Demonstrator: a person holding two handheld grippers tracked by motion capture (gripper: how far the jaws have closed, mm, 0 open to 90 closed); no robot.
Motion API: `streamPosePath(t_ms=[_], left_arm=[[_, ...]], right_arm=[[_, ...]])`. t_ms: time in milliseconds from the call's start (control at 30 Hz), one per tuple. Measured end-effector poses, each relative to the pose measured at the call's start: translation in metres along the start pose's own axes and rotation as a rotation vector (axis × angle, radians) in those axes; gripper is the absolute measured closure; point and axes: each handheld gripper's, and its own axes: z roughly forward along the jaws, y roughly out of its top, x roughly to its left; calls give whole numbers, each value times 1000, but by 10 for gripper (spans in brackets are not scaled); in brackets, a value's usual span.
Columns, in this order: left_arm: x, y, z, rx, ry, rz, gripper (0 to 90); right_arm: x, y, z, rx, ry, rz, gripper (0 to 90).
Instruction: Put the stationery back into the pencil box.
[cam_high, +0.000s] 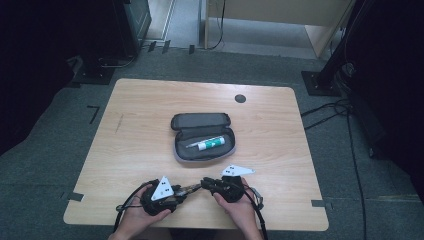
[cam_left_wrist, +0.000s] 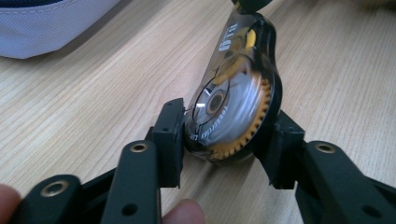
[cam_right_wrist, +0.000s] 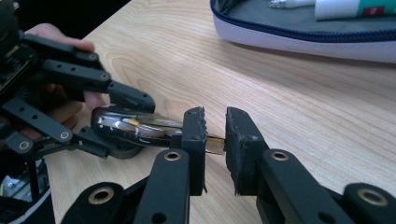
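both tools, left (cam_left_wrist: 219, 140) and right (cam_right_wrist: 215, 142), grip one correction tape dispenser (cam_left_wrist: 236, 93) near one open pouch (cam_high: 202, 137).

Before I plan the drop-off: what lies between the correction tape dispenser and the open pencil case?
Bare wood: in the high view, only table separates the correction tape dispenser, held by both grippers, from the pencil case.

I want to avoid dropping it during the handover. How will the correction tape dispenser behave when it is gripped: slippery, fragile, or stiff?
The correction tape dispenser has a glossy clear shell, so it is probably slippery against the pads. It looks like stiff, thin plastic, likely light and somewhat fragile under hard squeezing. The left hand-held gripper clamps its flat sides, which seems steadier than the narrow tip between the right hand-held gripper pads.
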Motion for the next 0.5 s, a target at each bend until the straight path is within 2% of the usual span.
streamPosePath(t_ms=[67,133,233,400,433,500], left_arm=[[0,0,0,-10,-39,0,654],[-2,1,0,-4,-36,20,684],[-4,2,1,0,-44,34,686],[-6,2,1,6,-60,51,716],[-6,2,1,7,-70,50,730],[-5,2,0,1,-56,43,741]], right_arm=[[-2,0,1,3,-12,17,783],[-1,0,7,18,0,16,783],[3,1,13,44,-15,-4,781],[6,2,18,37,-25,-16,784],[7,3,17,29,-29,-25,776],[9,5,14,-2,-34,-38,728]])
